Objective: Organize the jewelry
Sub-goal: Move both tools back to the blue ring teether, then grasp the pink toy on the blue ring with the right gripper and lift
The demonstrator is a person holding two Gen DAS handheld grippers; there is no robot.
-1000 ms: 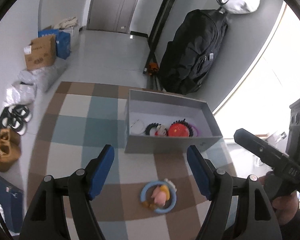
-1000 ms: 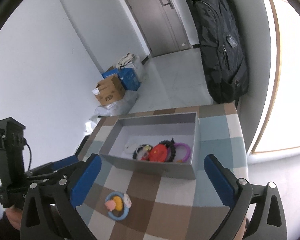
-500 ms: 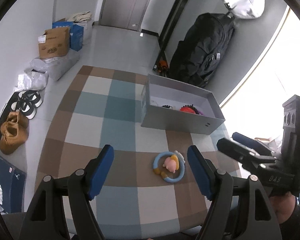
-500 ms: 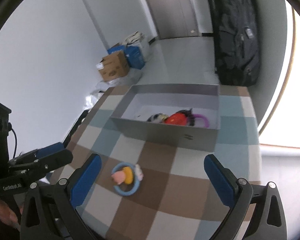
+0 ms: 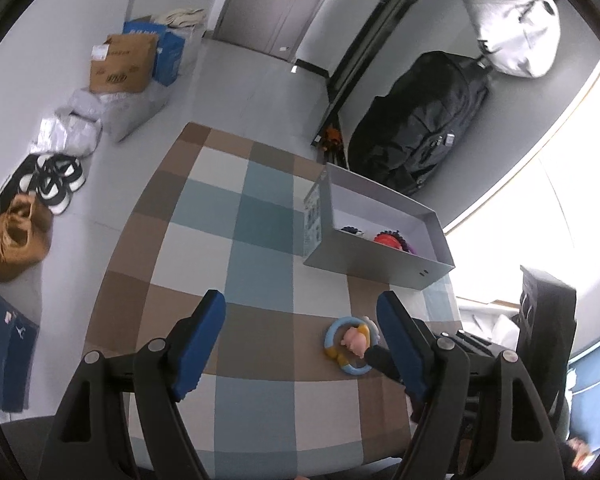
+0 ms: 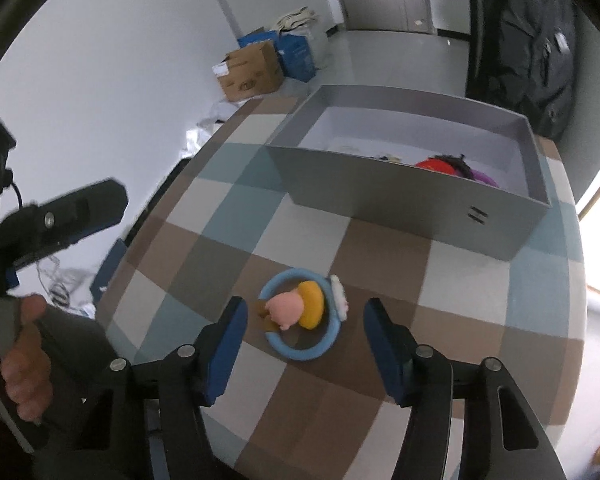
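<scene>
A black backpack (image 5: 416, 136) is seen far ahead of the fingers to the right, with a white bag (image 5: 512, 28) hung above it. Ahead to the left, a cardboard box (image 5: 122, 64), a blue box (image 5: 168, 54), black-and-white sandals (image 5: 56, 178) and brown shoes (image 5: 18, 236) are set along the wall, and a grey door (image 5: 276, 4) is seen at the far end.

1 blue ring (image 6: 300, 316), 1 grey box (image 6: 404, 204), 2 hand-held grippers (image 6: 302, 344) (image 5: 300, 332), 1 backpack (image 5: 416, 128).
</scene>
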